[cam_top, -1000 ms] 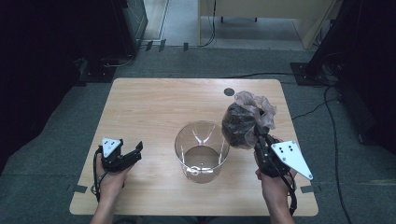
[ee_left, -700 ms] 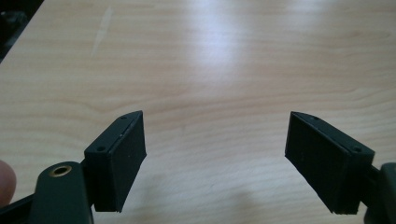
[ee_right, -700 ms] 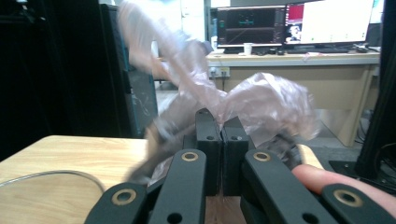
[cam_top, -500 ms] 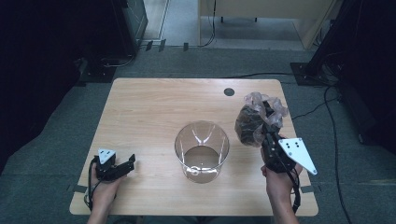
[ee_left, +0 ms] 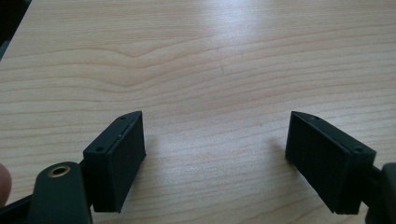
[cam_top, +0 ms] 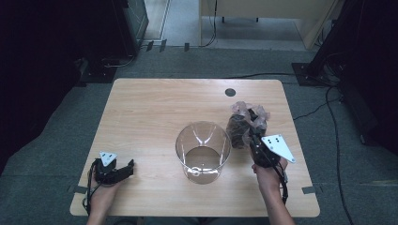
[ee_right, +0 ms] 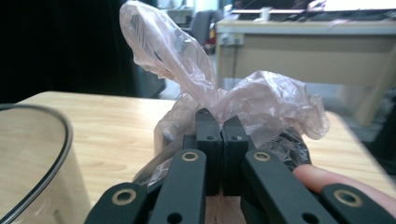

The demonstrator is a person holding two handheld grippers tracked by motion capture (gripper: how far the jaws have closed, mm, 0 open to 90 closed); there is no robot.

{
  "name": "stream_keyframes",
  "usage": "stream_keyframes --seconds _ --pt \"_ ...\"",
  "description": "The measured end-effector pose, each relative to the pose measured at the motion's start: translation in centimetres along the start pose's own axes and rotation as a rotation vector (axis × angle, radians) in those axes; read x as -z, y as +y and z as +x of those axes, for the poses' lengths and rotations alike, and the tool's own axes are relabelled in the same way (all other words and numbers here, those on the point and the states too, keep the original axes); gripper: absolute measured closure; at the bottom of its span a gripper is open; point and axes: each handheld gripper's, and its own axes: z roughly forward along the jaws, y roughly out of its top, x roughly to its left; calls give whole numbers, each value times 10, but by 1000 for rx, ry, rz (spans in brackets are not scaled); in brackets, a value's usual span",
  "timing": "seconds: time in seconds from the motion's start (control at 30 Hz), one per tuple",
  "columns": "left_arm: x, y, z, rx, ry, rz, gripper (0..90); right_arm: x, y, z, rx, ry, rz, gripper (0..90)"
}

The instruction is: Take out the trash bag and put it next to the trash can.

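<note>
Your right gripper fingers pinch plastic bag beside glass bowl on worktop. Left gripper fingers wide, idle. Likely next: lift bag clear of rim, keep pinch firm.

1. High view: the wooden table is evenly lit, while the room around it falls nearly black.
2. Left gripper view: a pale sheen crosses the wood, with soft shadows under the jaws.
3. Right gripper view: bright background, possibly overexposed; the plastic bag glows translucent, and the far desk is blurred.
</note>
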Motion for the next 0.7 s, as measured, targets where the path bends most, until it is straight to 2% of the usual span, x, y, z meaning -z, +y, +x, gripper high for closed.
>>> stream_keyframes --seconds 0.13,0.3,0.47,0.63,0.7 --pt "0 0 0 5 -3 2 194 -15 -4 7 20 67 -8 900" --pt "-1 0 -1 9 -3 0 195 -30 -5 12 -1 136 -30 899" --pt "-1 0 0 9 -3 1 195 -35 -17 10 15 179 33 894" --pt "-1 0 -1 8 -6 1 195 -32 -22 4 12 218 60 818" --pt "-1 0 -1 8 -6 1 195 -31 -22 2 11 230 75 747"
